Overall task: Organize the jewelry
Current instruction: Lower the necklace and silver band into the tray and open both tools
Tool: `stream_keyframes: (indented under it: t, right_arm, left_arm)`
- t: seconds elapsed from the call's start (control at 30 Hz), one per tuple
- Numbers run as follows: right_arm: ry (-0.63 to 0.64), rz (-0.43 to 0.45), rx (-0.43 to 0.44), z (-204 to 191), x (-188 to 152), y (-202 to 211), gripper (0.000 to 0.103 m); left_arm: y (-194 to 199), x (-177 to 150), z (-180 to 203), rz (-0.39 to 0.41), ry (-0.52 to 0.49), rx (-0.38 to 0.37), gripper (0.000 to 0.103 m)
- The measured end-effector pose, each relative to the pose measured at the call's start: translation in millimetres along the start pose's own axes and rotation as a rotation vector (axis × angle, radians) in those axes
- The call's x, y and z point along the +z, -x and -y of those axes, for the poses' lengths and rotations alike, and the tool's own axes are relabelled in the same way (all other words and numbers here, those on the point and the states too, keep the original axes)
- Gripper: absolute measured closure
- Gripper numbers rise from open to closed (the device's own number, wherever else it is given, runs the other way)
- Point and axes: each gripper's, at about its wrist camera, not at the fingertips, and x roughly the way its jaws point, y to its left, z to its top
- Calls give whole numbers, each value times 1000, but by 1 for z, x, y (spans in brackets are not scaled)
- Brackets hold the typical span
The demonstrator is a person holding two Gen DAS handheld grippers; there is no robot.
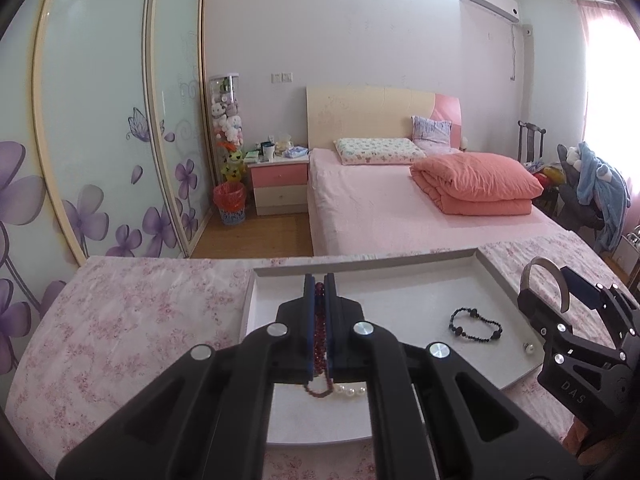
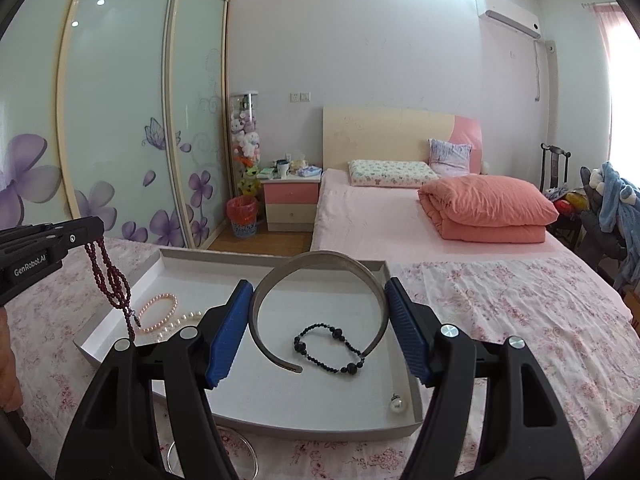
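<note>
Far left: sliding wardrobe doors (image 2: 120,120) with purple flowers, a strip of bare wood floor (image 2: 256,242) between them and the bed (image 2: 380,224).

Nearer, on the flowered bedspread (image 1: 120,320): left gripper (image 1: 319,292), jaws together, clamped on a dark red bead strand (image 2: 108,276); strand hanging in loops from the tips above the left end of the shallow white tray (image 2: 320,428), lowest beads just over the pink pearl bracelet (image 2: 158,314). Beside that bracelet, a white pearl strand (image 2: 180,322), partly hidden by the right gripper's arm. Left tray wall close under the hanging beads; open bedspread beyond that wall.

Middle of the tray: right gripper (image 2: 320,320), jaws apart yet pressed on both outer sides of a grey metal open bangle (image 2: 320,260), held above the tray floor, its gap facing the camera. Below it, lying flat: black bead bracelet (image 2: 332,348), apart from every wall, bare tray floor around it.

Right front corner of the tray: a single pearl piece (image 2: 397,403), just beside the right wall. In front of the near wall, on the bedspread: a thin clear ring (image 2: 212,456), partly covered by the gripper.

Right of the tray: wide open bedspread up to the bed's edge, then a cluttered chair (image 2: 608,216).
</note>
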Motion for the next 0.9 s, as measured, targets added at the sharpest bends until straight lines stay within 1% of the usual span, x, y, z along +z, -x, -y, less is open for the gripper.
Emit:
stream_keyframes:
  t: [0.13,0.3,0.57,0.6,0.73,0.9]
  right_arm:
    - [16,-42,13,-6,-1,-14,35]
    - [24,-128,35,-12,-7,-35,35]
    - [28,-230,40,-16,-16,-53,35]
    - [26,-235,41,-15,-16,-54,35]
    - [20,-195,47,-11,-12,-41,34]
    - [2,-167,38,-3,-7,-24,34]
  left_arm:
    - [-14,-8,3,-31,-5,-1,98]
    - [-28,-15,1,-61,0,1,98]
    - [-45,-22,-2,-105,19,-17,97]
    - [-45,-21,-4,-105,27,-14,96]
    - [-41,-19,-10,-96,52,-10,84]
    - [-27,-15,-21,-75,72,13,83]
